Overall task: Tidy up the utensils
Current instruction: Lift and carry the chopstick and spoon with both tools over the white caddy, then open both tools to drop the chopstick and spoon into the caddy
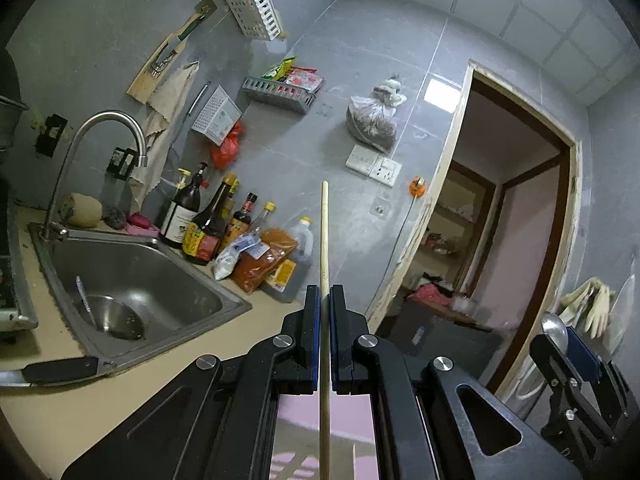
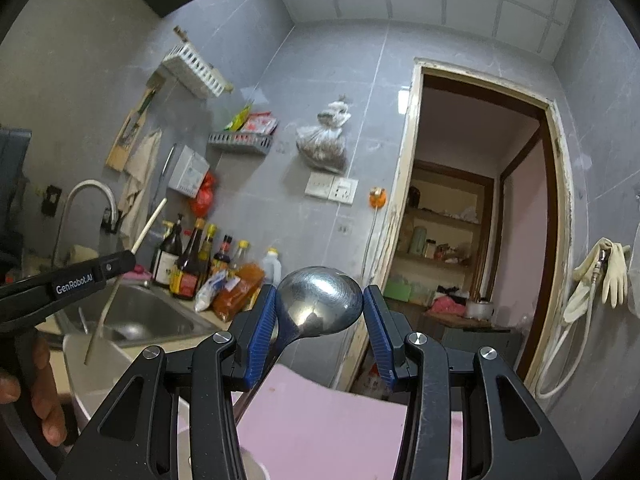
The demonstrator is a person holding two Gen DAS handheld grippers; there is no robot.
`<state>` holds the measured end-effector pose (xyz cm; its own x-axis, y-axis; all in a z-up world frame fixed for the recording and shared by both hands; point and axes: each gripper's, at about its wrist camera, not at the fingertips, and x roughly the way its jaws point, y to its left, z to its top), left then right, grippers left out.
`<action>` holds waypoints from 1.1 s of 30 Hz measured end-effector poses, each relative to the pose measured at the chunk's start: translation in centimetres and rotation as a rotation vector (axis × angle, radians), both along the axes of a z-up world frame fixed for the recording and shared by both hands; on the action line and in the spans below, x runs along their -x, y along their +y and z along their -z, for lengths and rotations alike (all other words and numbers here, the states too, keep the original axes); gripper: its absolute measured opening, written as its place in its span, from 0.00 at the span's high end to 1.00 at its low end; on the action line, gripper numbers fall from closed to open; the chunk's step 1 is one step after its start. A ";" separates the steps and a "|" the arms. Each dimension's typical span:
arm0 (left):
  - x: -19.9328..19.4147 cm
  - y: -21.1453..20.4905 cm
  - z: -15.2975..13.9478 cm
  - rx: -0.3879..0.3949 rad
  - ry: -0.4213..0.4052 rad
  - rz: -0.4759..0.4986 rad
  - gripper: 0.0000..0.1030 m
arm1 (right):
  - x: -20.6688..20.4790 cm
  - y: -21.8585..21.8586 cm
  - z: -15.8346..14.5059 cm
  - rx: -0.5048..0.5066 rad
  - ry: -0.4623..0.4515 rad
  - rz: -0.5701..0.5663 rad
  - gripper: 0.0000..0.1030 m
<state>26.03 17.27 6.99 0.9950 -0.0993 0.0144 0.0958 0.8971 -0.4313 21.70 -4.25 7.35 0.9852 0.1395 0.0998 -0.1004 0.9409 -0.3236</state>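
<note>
My left gripper (image 1: 325,300) is shut on a long wooden chopstick (image 1: 324,232) that stands upright between its pads. In the right wrist view the same gripper (image 2: 114,270) holds the chopstick (image 2: 148,224) tilted, its lower end over a white container (image 2: 100,372). My right gripper (image 2: 320,308) is shut on the bowl of a metal spoon (image 2: 320,300), whose handle runs down past the left pad. The right gripper also shows in the left wrist view (image 1: 568,344) at the lower right, with the spoon (image 1: 554,332) in it.
A steel sink (image 1: 132,280) with a tap (image 1: 108,128) sits at the left; a utensil lies in it. Sauce bottles (image 1: 208,224) and packets crowd the counter behind. A white wall rack (image 1: 252,4) hangs above. A pink surface (image 2: 328,428) lies below. An open doorway (image 2: 480,220) is at the right.
</note>
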 end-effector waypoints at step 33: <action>5.5 -5.0 -0.6 -0.121 0.128 0.086 0.57 | 3.9 -5.3 -1.3 -0.131 0.161 -0.124 0.17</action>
